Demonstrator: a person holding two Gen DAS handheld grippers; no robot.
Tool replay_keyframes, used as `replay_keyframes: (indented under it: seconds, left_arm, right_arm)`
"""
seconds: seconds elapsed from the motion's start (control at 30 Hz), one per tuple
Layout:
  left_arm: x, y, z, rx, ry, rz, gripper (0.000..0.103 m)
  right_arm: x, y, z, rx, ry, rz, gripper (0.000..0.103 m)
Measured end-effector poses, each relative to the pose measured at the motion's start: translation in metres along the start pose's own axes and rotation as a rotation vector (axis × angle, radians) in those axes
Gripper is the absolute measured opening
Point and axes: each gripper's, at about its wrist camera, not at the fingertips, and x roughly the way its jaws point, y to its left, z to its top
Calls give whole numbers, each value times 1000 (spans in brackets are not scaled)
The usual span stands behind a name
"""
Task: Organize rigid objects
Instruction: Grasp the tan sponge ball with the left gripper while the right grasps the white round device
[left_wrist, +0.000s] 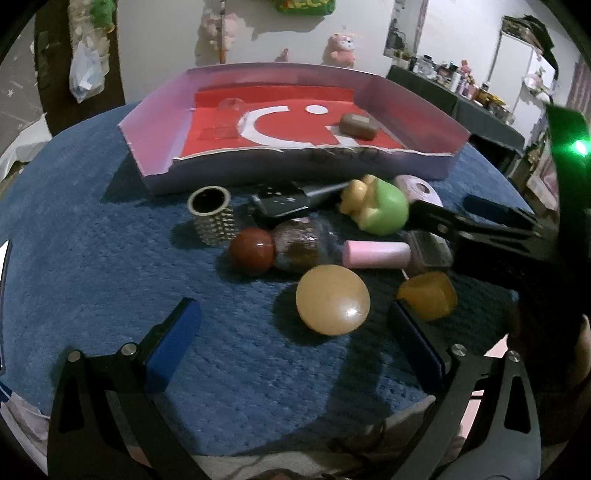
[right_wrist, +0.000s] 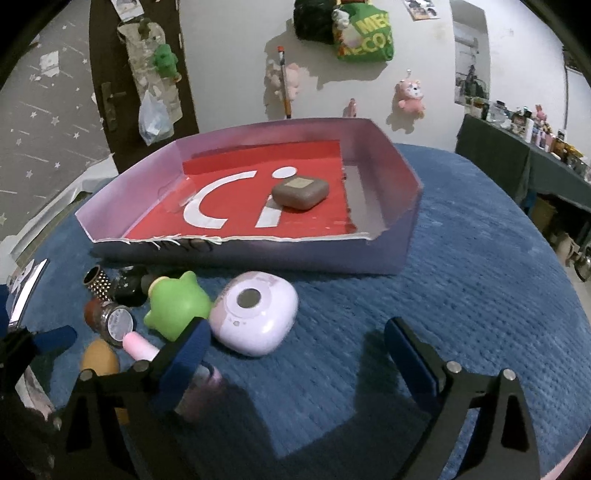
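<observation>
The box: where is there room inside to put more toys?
The box is bare along its right wall and on the red floor left of the brown case. It is crowded outside, around the green frog and lilac case.

- A lived-in home room, likely a bedroom.
- Pink plush toys (right_wrist: 409, 96) hang on the white wall.
- A dark wooden door (right_wrist: 110, 74) carries hung plastic bags.
- A dark-clothed side table (right_wrist: 517, 162) is crowded with small bottles and trinkets.
- Fuzzy blue textile surface (right_wrist: 461, 258) serves as worktop.
</observation>
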Motion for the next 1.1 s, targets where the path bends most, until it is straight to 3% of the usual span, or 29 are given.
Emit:
replay_keyframes:
  seconds: [0.13,0.27,0.5,0.57,0.6,0.63,0.77,0.8,1.1]
  left_arm:
    - [1,-1,0,9,-4,-4,102]
    - [2,6,3,-11,-26,10,91]
    - [3,0,3,21,-49,24,84]
    - [3,-4,2,40,-55,17,77]
    - [3,-7,2,49,-58,16,74]
    - [3,-9,1,62,-60,22,66]
    - [-1,-7,1,64,-73,4,38]
    - [-2,-6,1,58,-74,-8,36]
    - [-12,-2,4,44,-104,-47,36]
  right_arm:
    - [6,0,5,15,20,15,95]
    - [9,-2,7,31,41,32,88]
    - [16,2,15,33,57,51,81]
    - [16,3,15,23,59,53,74]
    - [15,4,14,17,58,57,62]
    - [15,6,14,8,59,63,58]
    - [10,15,10,-33,57,47,58]
    - [9,14,9,-23,57,54,58]
    - [-21,15,11,1,-4,89,57]
